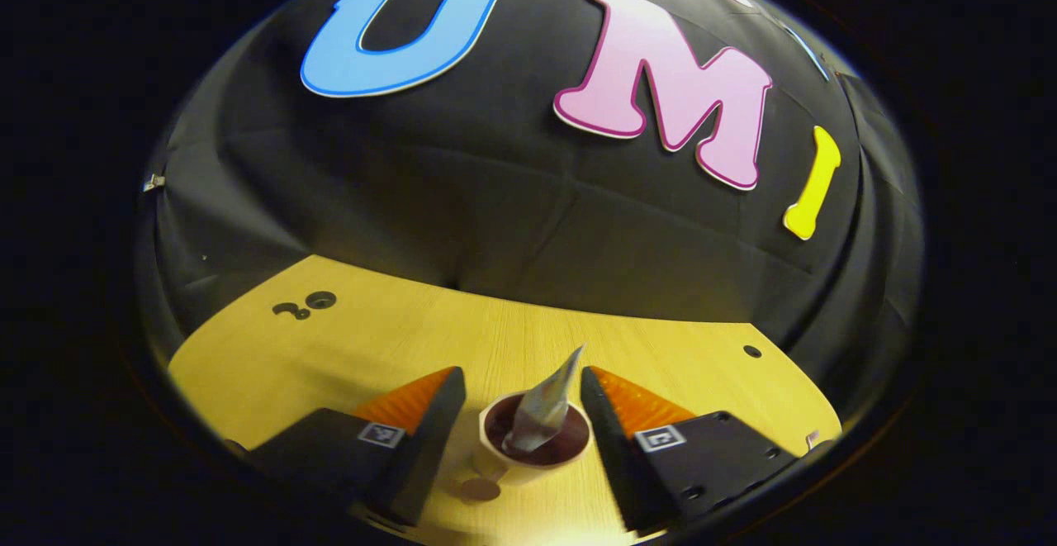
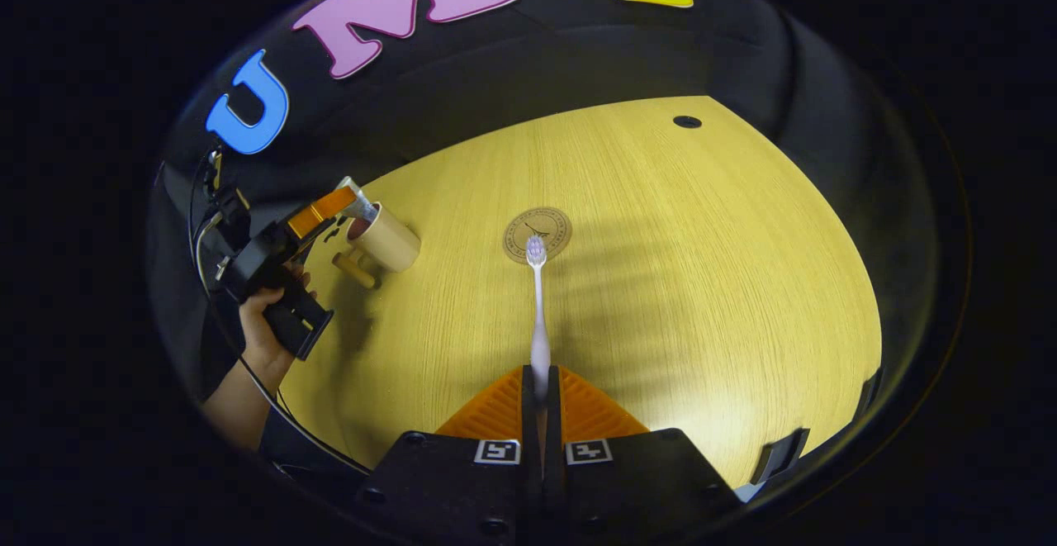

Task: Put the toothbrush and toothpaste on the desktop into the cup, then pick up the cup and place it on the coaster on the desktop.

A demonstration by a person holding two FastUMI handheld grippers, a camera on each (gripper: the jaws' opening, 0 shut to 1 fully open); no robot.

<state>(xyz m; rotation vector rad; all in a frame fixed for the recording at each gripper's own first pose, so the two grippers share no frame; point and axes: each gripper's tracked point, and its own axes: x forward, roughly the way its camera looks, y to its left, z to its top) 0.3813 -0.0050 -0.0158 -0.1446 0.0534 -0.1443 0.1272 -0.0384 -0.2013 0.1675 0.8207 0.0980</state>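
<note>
Currently | left gripper (image 1: 522, 414) spread wide, flanking beige handled cup (image 1: 533, 447) containing silvery toothpaste tube (image 1: 545, 405) | right gripper (image 2: 541, 385) clamping white toothbrush (image 2: 538, 315), bristles over round cork coaster (image 2: 552, 225) | yellow wooden desktop (image 2: 702, 282).

The left gripper (image 1: 520, 414) is held low over the table (image 1: 347, 348), jaws spread wide with the cup (image 1: 535, 440) between them, neither finger touching it. A bare hand (image 2: 263, 315) grips its handle from behind, forearm angled down and back. The right gripper (image 2: 541, 389) points straight ahead, jaws pinched tight on the toothbrush (image 2: 538, 315) handle.
</note>
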